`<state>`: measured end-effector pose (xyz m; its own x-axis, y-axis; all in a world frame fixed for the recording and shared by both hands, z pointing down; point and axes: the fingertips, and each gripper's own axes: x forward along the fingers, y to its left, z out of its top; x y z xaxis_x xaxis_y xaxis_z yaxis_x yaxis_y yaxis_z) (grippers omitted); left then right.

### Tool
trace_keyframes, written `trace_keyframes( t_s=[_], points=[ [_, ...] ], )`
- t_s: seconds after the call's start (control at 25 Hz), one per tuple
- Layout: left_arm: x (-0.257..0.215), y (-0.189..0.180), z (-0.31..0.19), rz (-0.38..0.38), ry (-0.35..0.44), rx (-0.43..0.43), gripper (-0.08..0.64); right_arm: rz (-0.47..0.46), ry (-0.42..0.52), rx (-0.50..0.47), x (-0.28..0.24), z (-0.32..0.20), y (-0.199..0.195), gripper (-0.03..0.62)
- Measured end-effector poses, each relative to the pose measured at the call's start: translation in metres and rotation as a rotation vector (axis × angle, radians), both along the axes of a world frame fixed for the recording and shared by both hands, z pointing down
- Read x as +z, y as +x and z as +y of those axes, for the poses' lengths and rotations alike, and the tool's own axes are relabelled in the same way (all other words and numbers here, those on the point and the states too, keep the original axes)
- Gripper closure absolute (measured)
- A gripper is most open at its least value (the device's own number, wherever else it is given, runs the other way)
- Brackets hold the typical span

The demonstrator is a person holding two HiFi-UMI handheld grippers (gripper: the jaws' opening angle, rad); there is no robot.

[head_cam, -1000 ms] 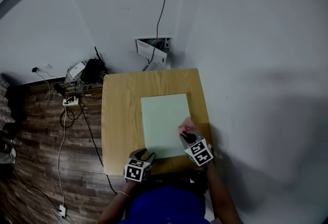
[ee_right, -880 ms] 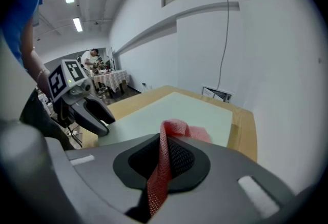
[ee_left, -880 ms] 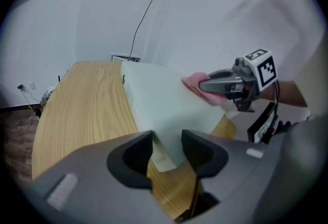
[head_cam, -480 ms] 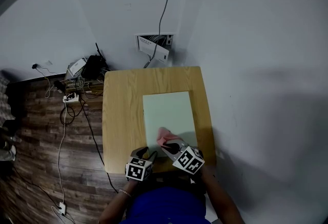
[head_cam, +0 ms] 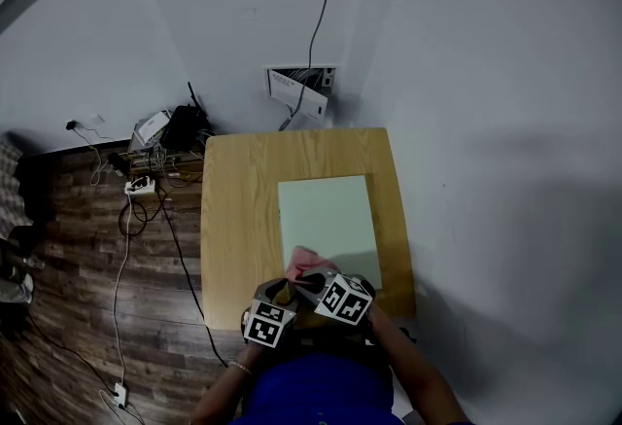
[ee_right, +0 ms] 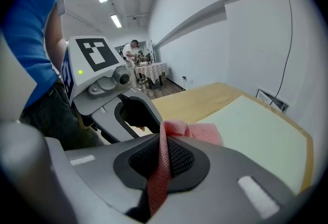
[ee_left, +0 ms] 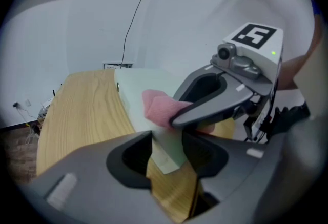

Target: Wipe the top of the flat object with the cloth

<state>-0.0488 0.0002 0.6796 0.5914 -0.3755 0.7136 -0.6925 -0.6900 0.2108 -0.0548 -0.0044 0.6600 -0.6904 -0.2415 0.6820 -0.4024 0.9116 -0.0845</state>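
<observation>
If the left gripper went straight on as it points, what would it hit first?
Probably the pale green board, its corner between the jaws; then the right gripper holding the pink cloth.

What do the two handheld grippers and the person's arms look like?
The left gripper and right gripper are grey plastic with curved jaws and dark textured pads. Each carries a white cube with black square markers and a small green light. The person wears a blue top.
</observation>
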Motion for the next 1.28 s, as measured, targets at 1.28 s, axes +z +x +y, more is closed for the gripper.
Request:
trace_keyframes(
  t_s=[1.28],
  points=[
    [0.005, 0.003, 0.012, -0.041, -0.002, 0.094, 0.328, 0.166, -0.024, -0.081, 0.020, 0.028, 0.034, 0.574]
  ],
)
